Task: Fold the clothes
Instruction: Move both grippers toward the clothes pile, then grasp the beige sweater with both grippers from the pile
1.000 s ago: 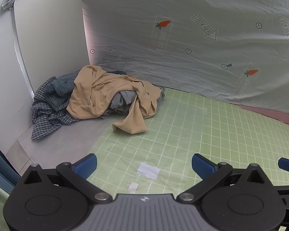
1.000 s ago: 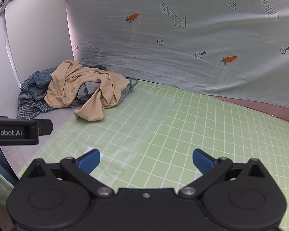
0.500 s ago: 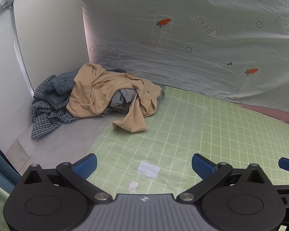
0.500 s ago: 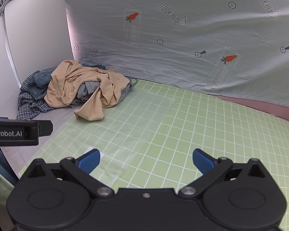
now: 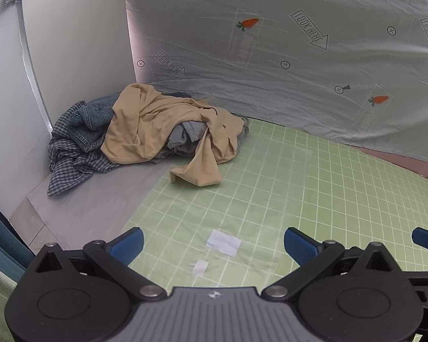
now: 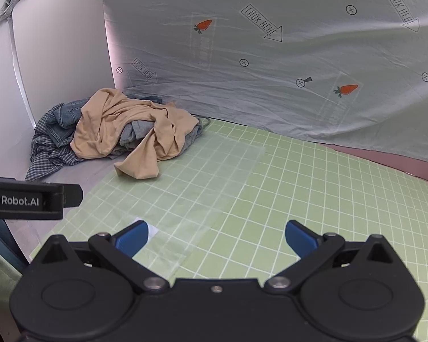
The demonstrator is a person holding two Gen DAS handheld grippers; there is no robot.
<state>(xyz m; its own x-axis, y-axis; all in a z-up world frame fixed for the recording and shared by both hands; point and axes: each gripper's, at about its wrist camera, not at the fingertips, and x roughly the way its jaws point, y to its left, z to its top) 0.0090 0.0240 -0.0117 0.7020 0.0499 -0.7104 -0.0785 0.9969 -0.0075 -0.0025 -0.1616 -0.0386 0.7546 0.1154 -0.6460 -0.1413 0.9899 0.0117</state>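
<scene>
A heap of clothes lies at the far left corner of the table. On top is a tan shirt, with one sleeve trailing onto the green grid mat. Under it are a grey garment, blue denim and a dark checked shirt. My left gripper is open, well short of the heap, with nothing between its blue fingers. My right gripper is open too, over the mat, also empty.
A grey printed sheet hangs behind the table. A white panel stands at the left. Two small white paper scraps lie on the mat near the left gripper. The left gripper's body juts in at the right wrist view's left edge.
</scene>
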